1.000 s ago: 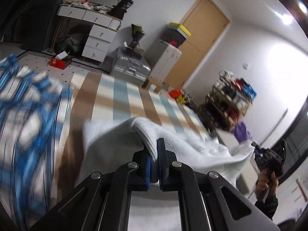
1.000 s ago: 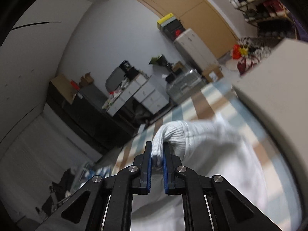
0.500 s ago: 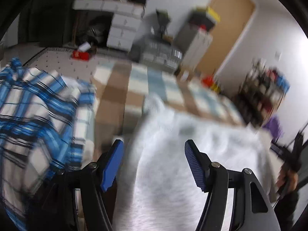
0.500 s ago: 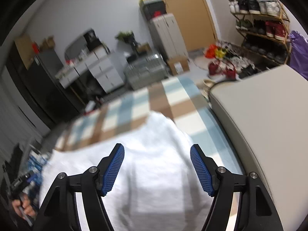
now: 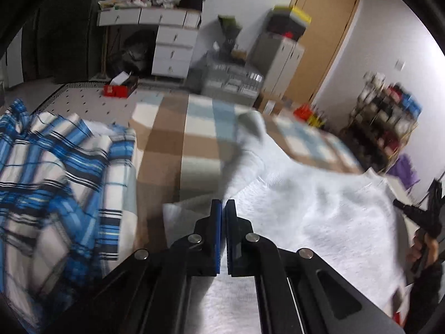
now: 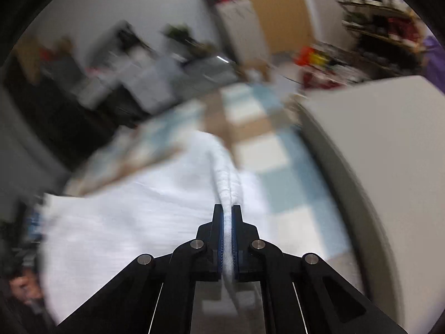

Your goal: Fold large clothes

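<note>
We find the white sweater spread on the checked bed, right gripper jaws clamped on a thin ridge of knit, left gripper jaws shut seemingly empty, so a lift could skew the fold.

Two grippers: the left gripper and the right gripper. One white sweater, one blue plaid shirt, one checked bedcover, one door, one shoe rack.
</note>
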`<control>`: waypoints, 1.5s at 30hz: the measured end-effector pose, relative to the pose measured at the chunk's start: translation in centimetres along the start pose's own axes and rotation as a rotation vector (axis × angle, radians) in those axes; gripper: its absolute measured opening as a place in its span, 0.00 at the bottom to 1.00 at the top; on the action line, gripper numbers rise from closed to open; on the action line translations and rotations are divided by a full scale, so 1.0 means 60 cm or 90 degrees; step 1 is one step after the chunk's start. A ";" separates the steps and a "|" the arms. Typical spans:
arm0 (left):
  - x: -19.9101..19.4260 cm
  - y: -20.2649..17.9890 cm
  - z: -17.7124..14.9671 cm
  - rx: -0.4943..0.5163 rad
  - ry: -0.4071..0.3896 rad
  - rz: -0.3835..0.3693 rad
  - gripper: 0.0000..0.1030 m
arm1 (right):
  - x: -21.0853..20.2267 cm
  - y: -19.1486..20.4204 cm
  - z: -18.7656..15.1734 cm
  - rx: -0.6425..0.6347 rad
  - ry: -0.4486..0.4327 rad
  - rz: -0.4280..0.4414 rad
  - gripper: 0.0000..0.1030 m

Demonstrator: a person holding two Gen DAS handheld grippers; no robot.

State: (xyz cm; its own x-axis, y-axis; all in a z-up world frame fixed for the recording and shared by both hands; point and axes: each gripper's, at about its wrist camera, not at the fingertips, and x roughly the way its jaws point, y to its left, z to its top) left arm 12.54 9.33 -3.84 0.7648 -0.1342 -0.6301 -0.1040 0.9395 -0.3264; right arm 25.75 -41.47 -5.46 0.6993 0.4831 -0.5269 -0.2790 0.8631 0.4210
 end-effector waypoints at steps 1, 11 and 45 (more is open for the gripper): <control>-0.013 0.004 0.002 -0.003 -0.011 -0.009 0.00 | -0.024 0.005 0.002 -0.002 -0.027 0.013 0.04; 0.106 0.039 -0.014 -0.034 0.095 0.137 0.07 | 0.061 -0.034 -0.013 0.045 0.079 -0.194 0.29; 0.020 -0.159 -0.185 0.217 0.097 0.032 0.55 | 0.044 0.199 -0.226 -0.303 0.177 -0.064 0.84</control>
State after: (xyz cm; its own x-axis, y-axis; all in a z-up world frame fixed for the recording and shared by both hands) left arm 7.37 -3.32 -9.31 0.6582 -0.1063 -0.7453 0.0978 0.9937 -0.0555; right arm 15.34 -27.89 -11.80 0.5554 0.3596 -0.7498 -0.5316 0.8469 0.0124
